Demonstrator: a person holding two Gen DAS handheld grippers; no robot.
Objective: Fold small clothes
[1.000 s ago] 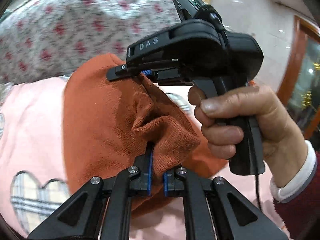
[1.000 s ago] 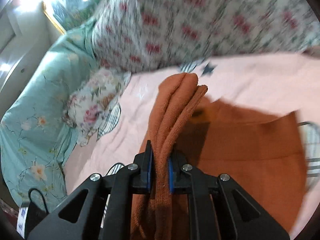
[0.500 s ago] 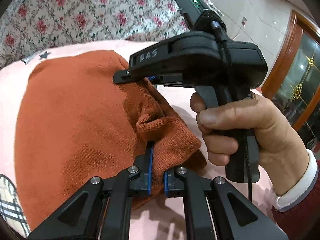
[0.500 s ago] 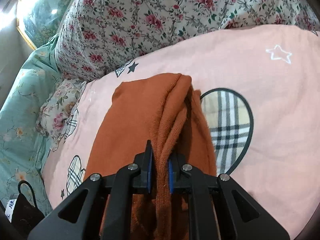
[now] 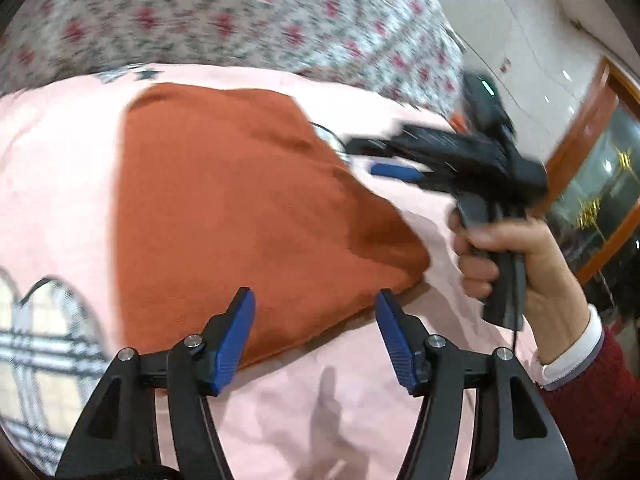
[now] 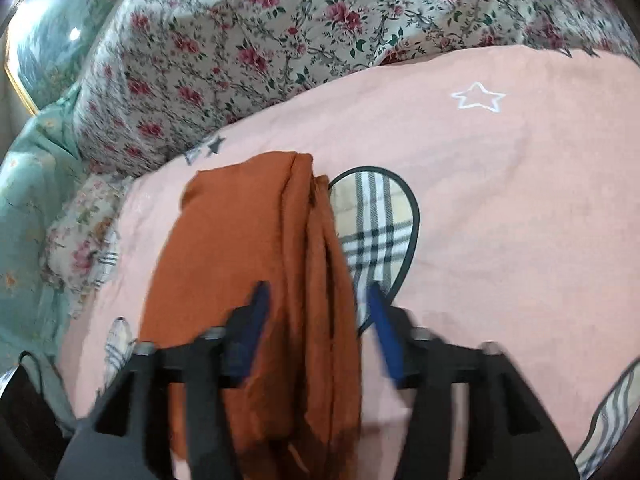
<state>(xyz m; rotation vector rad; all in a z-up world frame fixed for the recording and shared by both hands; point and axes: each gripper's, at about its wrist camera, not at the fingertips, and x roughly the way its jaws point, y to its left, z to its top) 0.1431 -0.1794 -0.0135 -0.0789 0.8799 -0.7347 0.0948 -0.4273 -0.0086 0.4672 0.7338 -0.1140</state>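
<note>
The pink bedspread (image 6: 500,208) carries everything here, with a floral quilt (image 6: 280,40) heaped along its far side, beyond both claws. On it lies the rust-orange knit garment (image 5: 240,208), flat and doubled over, its long axis running away from the claws toward the quilt. From the left gripper (image 5: 316,332) the cloth lies straight ahead and a little to its left, its near hem sitting just past the blue pads (image 5: 236,336), which stand wide apart with nothing between them. From the right gripper (image 6: 316,324) the folded edge (image 6: 316,264) of the garment runs right between the fingers and on beneath the tool, so this claw is the nearer of the two to that edge; its jaws are spread as well, blurred, and the cloth does not look pinched. In the left wrist view the right gripper (image 5: 396,170) sits ahead and to the right, at the garment's right-hand side, gripped by the right hand (image 5: 516,264). The garment looks like a soft, fairly thick knit, lying in several layers that show as ridges along the folded edge, with a smooth top face. A plaid heart patch (image 6: 376,232) on the bedspread peeks out just right of that edge. I judge any next fold would cross the long axis, so a short hem should be taken.
</note>
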